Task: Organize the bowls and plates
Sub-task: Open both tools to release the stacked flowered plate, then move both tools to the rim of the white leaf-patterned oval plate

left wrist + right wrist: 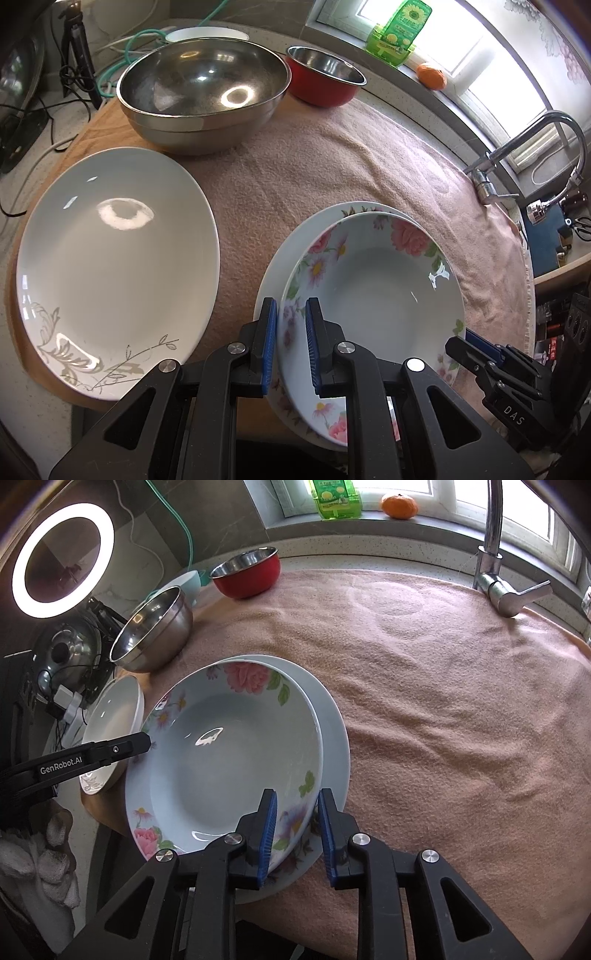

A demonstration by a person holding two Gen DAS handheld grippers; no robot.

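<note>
Floral bowl [373, 295] nested on a white plate [275, 266], upon the towel-covered tabletop [443, 701]. Left tool [291, 325] clamps its near-left rim. Right tool [297, 812] straddles the opposite rim, pads seemingly just clear; contact hard to judge. Plate mostly hidden beneath. Grey plate [114, 269], steel bowl [203, 96], red bowl [325, 79] beyond.

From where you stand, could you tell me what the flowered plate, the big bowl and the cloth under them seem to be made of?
Flowered plate: likely glazed ceramic, glossy with sharp highlights. Big bowl: apparently stainless steel, mirror-like inside, duller banded outside. Cloth: a soft pink towel or fleece, matte and fuzzy.
</note>
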